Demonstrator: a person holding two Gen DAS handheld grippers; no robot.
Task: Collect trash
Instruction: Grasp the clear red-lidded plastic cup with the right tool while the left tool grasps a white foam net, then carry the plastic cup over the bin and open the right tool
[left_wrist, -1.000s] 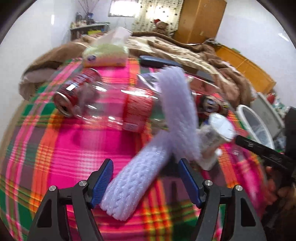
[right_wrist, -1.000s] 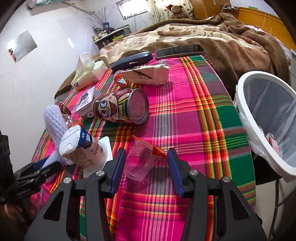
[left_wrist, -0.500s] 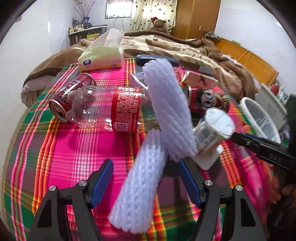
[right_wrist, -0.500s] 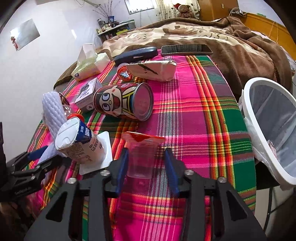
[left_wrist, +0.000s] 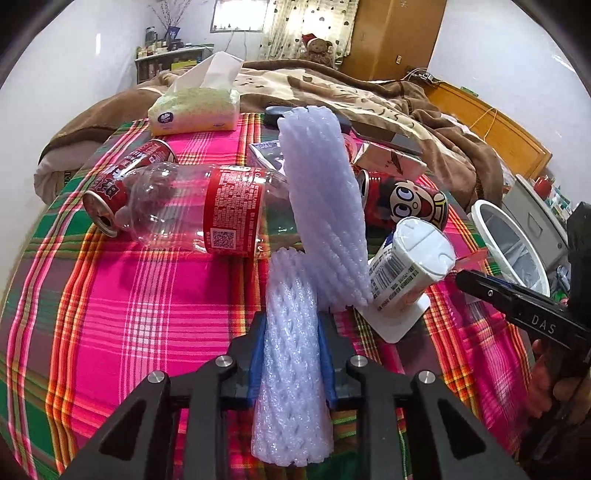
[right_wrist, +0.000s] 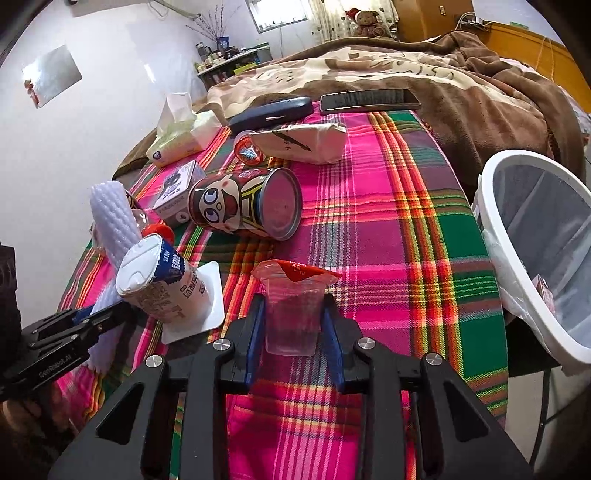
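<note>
Closed since the earlier frames: left gripper (left_wrist: 291, 363), jaws just drawn in from wide apart and now clamped on the lower end of the white foam net sleeve (left_wrist: 291, 373), blue pads pressing both its sides; likewise right gripper (right_wrist: 293, 334), jaws just narrowed onto the clear plastic cup (right_wrist: 291, 317), now squeezed between the pads at lower centre of the right wrist view, red foil lid (right_wrist: 301, 271) peeled up at its far rim.

Left wrist view: foam sleeve bent, upper half rising from frame centre toward the upper middle; clear plastic bottle (left_wrist: 192, 210) with red label lying on its side at left centre, on the plaid tablecloth (left_wrist: 129, 295); red drink can (left_wrist: 122, 181) on its side behind and touching the bottle; tissue pack (left_wrist: 194, 110) at upper left; cartoon-face can (left_wrist: 410, 201) at right of centre, lying on its side; white yogurt carton (left_wrist: 406, 269) tilted just right of the sleeve, resting on a white square lid (left_wrist: 400, 325); right gripper's body and a hand (left_wrist: 561, 384) at the lower right edge.

Right wrist view: white mesh waste bin (right_wrist: 517, 258) with liner at the right edge, beside the cloth-covered surface, some scraps inside; cartoon-face can at centre; small box (right_wrist: 177, 192) to its left; crumpled white wrapper (right_wrist: 306, 142) and round red cap (right_wrist: 249, 151) above centre; dark case (right_wrist: 273, 112) and phone (right_wrist: 369, 99) at the cloth's far edge, against the brown blanket (right_wrist: 461, 85); left gripper at lower left.
</note>
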